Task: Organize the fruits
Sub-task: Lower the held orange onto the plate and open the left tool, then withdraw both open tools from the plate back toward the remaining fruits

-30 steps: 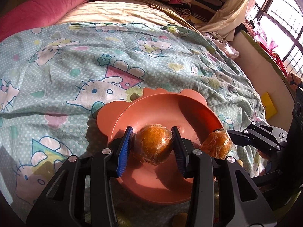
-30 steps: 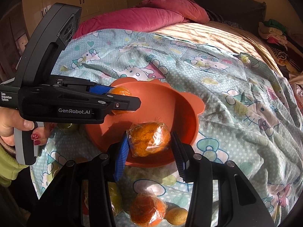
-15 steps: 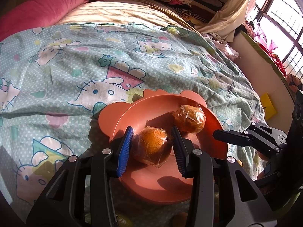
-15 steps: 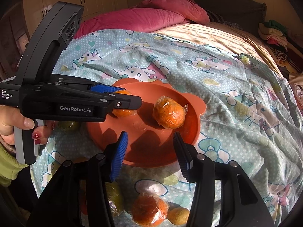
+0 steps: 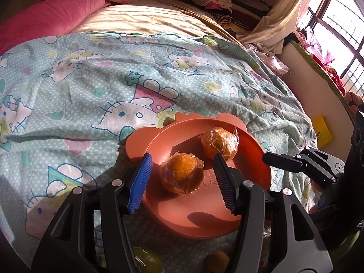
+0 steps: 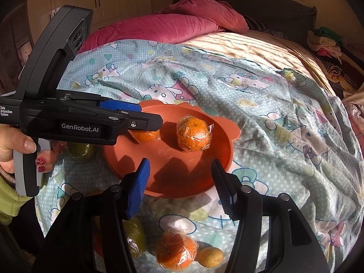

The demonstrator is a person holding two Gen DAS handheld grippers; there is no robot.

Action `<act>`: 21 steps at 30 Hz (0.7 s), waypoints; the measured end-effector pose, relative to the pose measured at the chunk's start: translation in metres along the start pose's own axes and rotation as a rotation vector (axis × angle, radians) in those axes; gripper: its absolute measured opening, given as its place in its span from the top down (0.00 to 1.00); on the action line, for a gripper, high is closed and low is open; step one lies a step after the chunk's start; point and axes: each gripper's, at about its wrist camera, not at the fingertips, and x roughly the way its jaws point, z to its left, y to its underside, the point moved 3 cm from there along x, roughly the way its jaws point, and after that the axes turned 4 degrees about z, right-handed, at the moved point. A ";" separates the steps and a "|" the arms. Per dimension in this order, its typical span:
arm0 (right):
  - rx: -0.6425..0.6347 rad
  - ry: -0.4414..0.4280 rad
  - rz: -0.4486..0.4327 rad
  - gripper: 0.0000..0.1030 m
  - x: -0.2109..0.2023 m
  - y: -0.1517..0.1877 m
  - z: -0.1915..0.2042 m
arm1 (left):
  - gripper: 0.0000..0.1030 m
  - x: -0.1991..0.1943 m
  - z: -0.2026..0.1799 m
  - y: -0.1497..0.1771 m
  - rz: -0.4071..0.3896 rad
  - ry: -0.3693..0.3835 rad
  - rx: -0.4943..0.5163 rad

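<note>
Plate: your orange plate (image 5: 257, 173) lies on the bed's patterned blanket (image 5: 79, 95), carrying two film-wrapped oranges.
Left claw (image 5: 182, 177): fingers apart around the nearer orange (image 5: 182, 174), not pinching it.
Right claw (image 6: 180, 182): spread wide, empty, at the plate's near rim; the other orange (image 6: 193, 134) sits beyond it.
Left to do: a wrapped orange (image 6: 176, 252), a small yellow fruit (image 6: 210, 257) and greenish fruits (image 6: 80, 151) lie off the plate.

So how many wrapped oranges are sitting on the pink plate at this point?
2. One orange lies between the left gripper's open fingers; the other orange sits apart on the plate, ahead of the open right gripper.
</note>
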 end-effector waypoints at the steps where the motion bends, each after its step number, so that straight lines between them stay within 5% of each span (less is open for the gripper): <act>1: 0.000 0.003 -0.002 0.44 -0.001 0.000 0.000 | 0.51 -0.001 0.000 0.000 -0.002 -0.003 -0.002; 21: 0.056 0.042 -0.063 0.22 -0.025 -0.001 -0.019 | 0.12 -0.038 -0.007 0.001 -0.089 -0.058 0.021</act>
